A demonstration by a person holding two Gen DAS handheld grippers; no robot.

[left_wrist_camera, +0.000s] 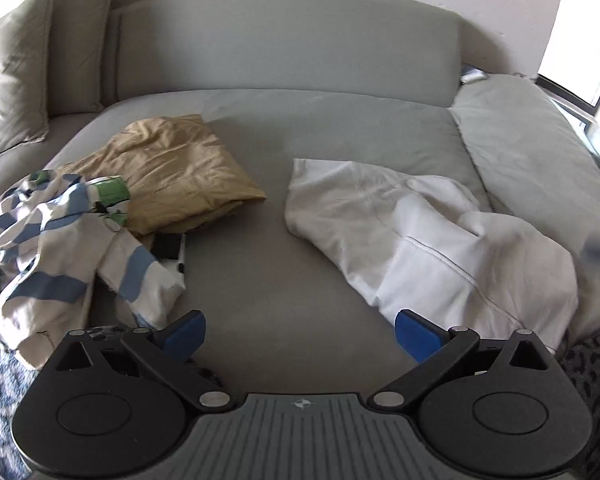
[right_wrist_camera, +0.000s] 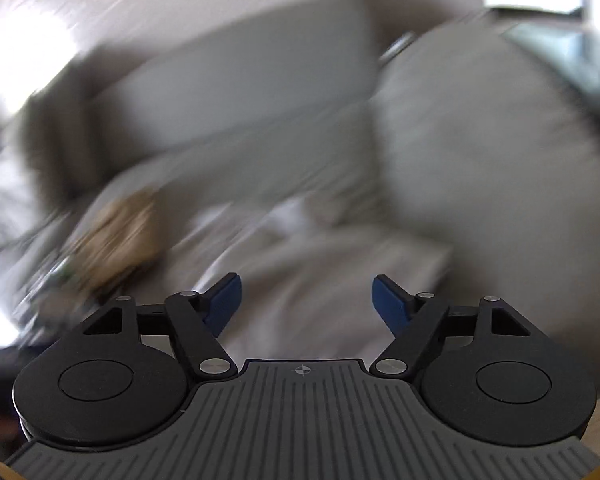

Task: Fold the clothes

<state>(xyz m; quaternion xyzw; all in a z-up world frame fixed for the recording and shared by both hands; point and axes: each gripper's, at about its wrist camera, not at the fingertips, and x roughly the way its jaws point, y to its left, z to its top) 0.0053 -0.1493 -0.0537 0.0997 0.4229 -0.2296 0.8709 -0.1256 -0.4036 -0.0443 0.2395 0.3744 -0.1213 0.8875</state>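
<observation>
With both the left gripper and the right gripper spread wide and empty over the sofa seat, best to pinch the crumpled white garment at two near corners before spreading flat.

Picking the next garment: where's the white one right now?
In the left wrist view, the white garment lies crumpled on the grey sofa seat, right side, against the grey cushion.

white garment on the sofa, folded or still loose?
Loose. In the left wrist view the white garment lies crumpled and bunched on the sofa seat, edges uneven, with no squared fold.
</observation>
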